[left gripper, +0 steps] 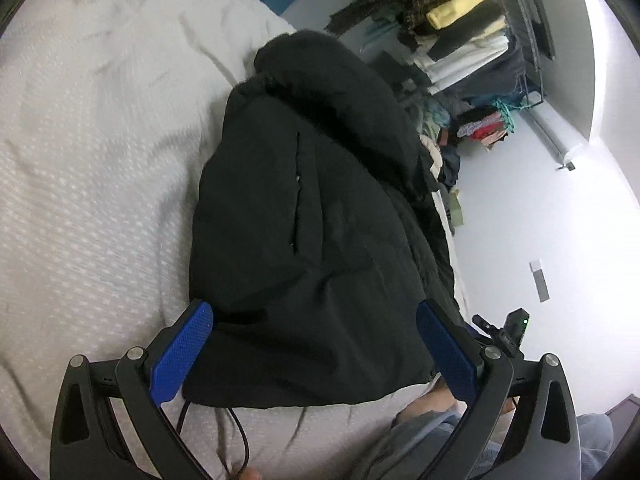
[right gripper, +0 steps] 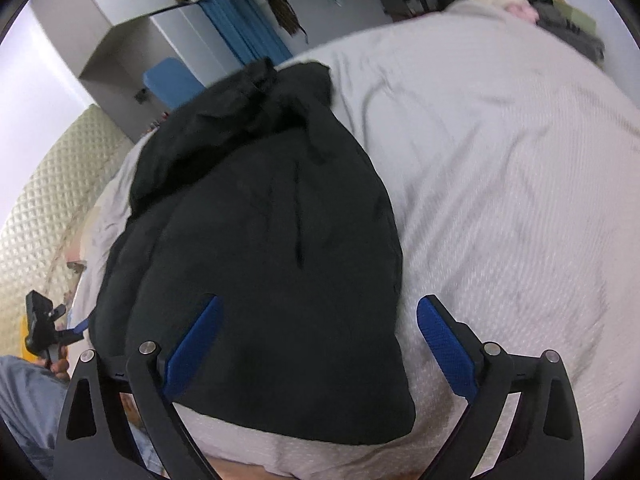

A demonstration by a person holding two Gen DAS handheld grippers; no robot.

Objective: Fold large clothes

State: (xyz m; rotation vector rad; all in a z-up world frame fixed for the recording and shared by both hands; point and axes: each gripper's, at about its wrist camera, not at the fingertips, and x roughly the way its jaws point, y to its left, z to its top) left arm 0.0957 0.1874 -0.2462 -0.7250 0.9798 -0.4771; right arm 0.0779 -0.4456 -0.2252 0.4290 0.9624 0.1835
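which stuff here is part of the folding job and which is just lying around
Job: black coat, bed cover under it, left claw and right claw, both open over the coat.

Lying about: clothes rack, blue curtain, cable.

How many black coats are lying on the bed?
1. A single black coat lies on the white bedspread, near the bed's edge, just in front of both open grippers. Other clothes sit piled beyond the bed, so more coats may be hidden there.
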